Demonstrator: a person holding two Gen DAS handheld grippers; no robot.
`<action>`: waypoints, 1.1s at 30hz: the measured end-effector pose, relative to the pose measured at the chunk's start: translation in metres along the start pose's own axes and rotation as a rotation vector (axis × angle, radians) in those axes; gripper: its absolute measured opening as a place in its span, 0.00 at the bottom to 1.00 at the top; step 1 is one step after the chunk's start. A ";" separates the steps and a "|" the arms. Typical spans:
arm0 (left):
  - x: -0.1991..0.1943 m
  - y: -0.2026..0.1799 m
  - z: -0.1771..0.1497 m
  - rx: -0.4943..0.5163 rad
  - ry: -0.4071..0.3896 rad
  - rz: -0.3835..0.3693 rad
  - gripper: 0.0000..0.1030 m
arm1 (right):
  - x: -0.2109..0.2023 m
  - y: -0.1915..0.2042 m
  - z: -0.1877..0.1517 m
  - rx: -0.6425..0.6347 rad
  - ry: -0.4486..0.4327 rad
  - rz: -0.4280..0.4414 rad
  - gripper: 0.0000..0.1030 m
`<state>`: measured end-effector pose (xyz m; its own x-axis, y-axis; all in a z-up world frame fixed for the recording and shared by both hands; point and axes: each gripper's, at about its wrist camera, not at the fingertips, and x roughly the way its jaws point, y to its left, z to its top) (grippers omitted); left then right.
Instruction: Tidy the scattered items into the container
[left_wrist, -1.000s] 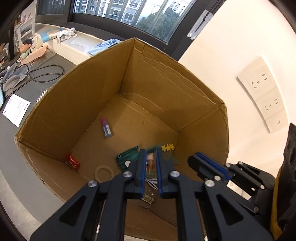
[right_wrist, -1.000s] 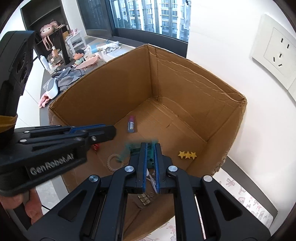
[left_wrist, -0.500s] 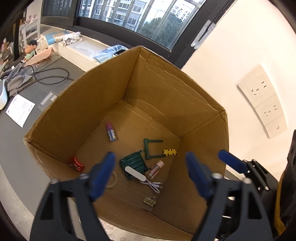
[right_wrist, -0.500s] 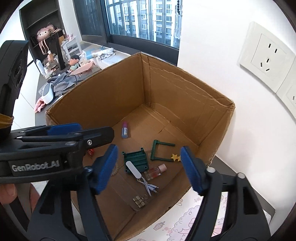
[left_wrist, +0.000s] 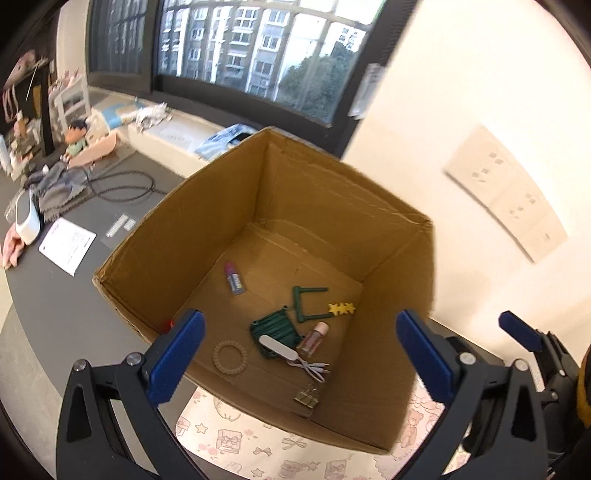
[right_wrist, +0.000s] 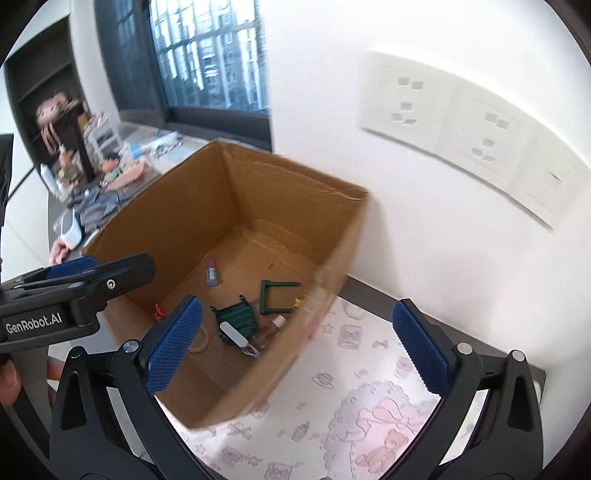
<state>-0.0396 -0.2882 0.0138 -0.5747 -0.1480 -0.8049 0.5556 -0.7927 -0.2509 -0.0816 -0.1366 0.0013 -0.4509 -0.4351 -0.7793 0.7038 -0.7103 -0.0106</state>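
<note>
An open cardboard box holds the tidied items: a green U-shaped bracket, yellow stars, a dark green clip, a white file, a small pink bottle, a purple tube, a bead ring, a white cable and a binder clip. My left gripper hovers open above the box's near side, holding nothing. My right gripper is open and empty, over the box's right front corner.
The box stands on a pink-patterned mat against a white wall with sockets. To the left, the dark desk carries a paper sheet, a black cable, cloth and toys. A window runs behind.
Both grippers went from shut to open over the box, and the green bracket now lies on its floor. Both have since pulled back and up; the right one swung rightward.
</note>
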 end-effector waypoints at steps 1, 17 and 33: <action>-0.004 -0.010 -0.002 0.020 -0.008 0.001 1.00 | -0.008 -0.008 -0.003 0.019 -0.006 -0.008 1.00; -0.042 -0.214 -0.076 0.426 -0.027 -0.100 1.00 | -0.148 -0.184 -0.108 0.369 -0.010 -0.264 1.00; -0.109 -0.221 -0.199 0.624 0.065 -0.084 1.00 | -0.211 -0.160 -0.240 0.491 0.213 -0.231 1.00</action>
<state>0.0200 0.0210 0.0497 -0.5524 -0.0497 -0.8321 0.0438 -0.9986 0.0305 0.0326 0.2018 0.0174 -0.4062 -0.1534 -0.9008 0.2408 -0.9689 0.0564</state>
